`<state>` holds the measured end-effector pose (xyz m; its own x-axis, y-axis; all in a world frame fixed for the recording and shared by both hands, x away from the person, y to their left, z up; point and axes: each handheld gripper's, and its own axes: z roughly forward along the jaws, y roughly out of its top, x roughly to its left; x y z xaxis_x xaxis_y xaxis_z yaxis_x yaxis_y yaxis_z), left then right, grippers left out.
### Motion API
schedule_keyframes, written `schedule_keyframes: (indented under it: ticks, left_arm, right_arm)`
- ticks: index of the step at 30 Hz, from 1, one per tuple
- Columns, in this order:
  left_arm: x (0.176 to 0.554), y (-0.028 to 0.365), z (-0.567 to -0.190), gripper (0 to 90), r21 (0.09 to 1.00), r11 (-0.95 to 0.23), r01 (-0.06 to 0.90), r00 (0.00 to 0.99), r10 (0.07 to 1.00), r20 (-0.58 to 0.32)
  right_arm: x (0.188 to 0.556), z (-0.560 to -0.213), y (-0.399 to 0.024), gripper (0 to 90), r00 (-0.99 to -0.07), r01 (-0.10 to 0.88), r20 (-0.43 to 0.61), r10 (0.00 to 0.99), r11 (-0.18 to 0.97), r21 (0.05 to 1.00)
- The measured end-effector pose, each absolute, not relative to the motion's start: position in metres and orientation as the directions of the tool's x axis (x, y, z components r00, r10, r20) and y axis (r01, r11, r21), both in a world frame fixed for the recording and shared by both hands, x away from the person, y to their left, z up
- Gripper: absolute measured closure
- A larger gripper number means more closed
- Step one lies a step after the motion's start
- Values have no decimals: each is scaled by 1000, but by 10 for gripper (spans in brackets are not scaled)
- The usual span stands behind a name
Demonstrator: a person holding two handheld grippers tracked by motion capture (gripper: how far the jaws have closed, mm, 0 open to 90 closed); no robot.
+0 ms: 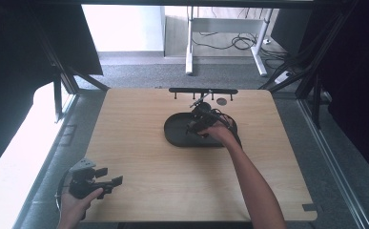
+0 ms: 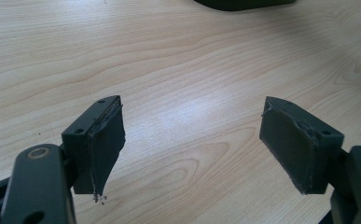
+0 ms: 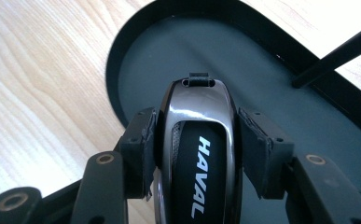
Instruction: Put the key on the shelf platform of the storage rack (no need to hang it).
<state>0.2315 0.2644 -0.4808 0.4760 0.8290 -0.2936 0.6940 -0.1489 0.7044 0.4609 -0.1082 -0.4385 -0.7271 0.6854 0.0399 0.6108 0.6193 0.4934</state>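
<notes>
A black and chrome car key fob [image 3: 197, 154] marked HAVAL sits between the jaws of my right gripper [image 3: 197, 122], which is shut on it. Fob and gripper hang over the near-left part of a dark oval tray [image 3: 136, 56]. From above, the right gripper [image 1: 197, 125] is over that tray [image 1: 175, 136] in the middle of the table. My left gripper [image 1: 109, 183] rests at the table's front left edge. Its jaws [image 2: 192, 140] stand wide open over bare wood with nothing between them.
A black rack with small hooks [image 1: 202, 90] stands along the table's far edge, and a thin black rod [image 3: 336, 53] crosses the tray's far rim. A small round dark disc [image 1: 221, 101] lies near the rack. The light wooden table [image 1: 144, 152] spreads between both hands.
</notes>
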Motion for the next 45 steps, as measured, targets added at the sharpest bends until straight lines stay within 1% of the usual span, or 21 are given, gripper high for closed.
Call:
schedule_keyframes:
  ticks: [11,18,32,41,45]
  left_arm:
    - [231,264,-481,222,702,-150,696,475,829,-294]
    - [231,265,-481,221,702,-147,696,474,829,-297]
    - [231,264,-481,222,701,-150,698,474,830,-295]
    - [231,264,-481,221,701,-150,697,474,830,-295]
    - [231,265,-481,221,701,-153,697,476,829,-292]
  right_arm:
    - [473,-455,-107,493,-724,617,31,689,627,476]
    - [475,-459,-106,494,-726,618,32,687,632,468]
    - [479,-473,-129,493,-714,637,28,699,632,441]
    - [482,-484,-135,493,-718,634,14,695,646,425]
    - [484,-487,-135,493,-731,617,-1,682,662,426]
